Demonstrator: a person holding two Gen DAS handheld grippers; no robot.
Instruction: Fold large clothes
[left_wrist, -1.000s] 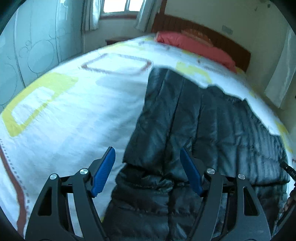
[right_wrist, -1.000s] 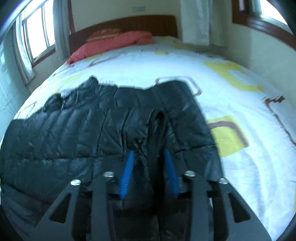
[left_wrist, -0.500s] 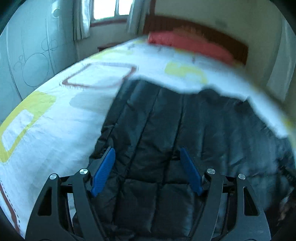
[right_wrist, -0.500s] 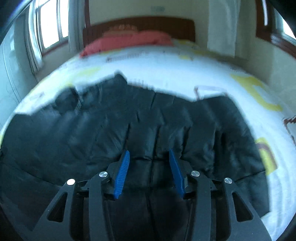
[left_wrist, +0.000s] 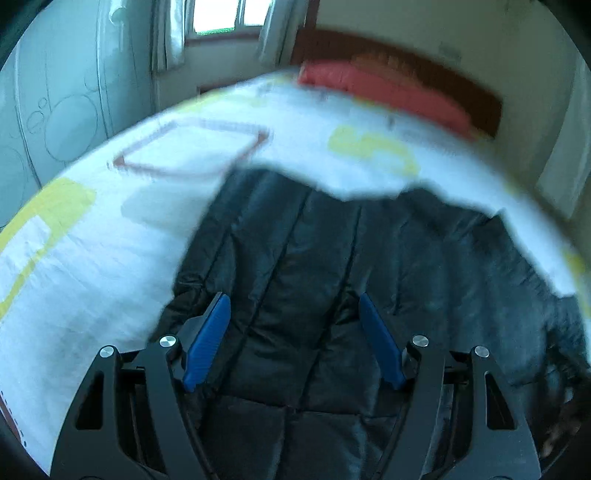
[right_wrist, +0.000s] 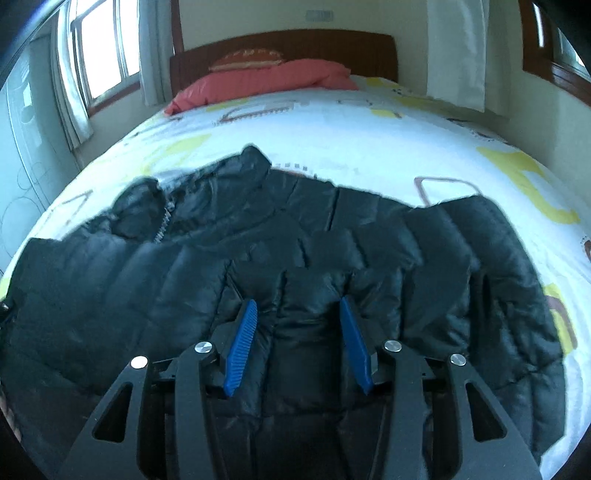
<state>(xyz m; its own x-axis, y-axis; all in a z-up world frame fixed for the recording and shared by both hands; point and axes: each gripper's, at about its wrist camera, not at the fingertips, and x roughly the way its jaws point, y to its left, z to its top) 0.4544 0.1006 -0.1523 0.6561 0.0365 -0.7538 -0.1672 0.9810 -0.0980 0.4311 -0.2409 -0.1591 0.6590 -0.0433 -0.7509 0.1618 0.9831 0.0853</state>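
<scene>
A black quilted jacket (right_wrist: 332, 258) is spread flat across the near part of the bed (right_wrist: 369, 140), on a white sheet printed with yellow and brown shapes. Its collar (right_wrist: 251, 162) and zip are seen at the jacket's far edge, toward a red pillow (right_wrist: 266, 79) laid against the wooden headboard (right_wrist: 288, 44). The left gripper (left_wrist: 293, 306) is held over the jacket near its left edge, its blue fingers (left_wrist: 207, 343) set wide apart with nothing pinched between them. The right gripper (right_wrist: 297, 310) is held over the jacket's middle panels; its fingers (right_wrist: 242, 347) are being opened, puffed fabric is seen between them, and no pad is pressed on it. The left view is blurred.
</scene>
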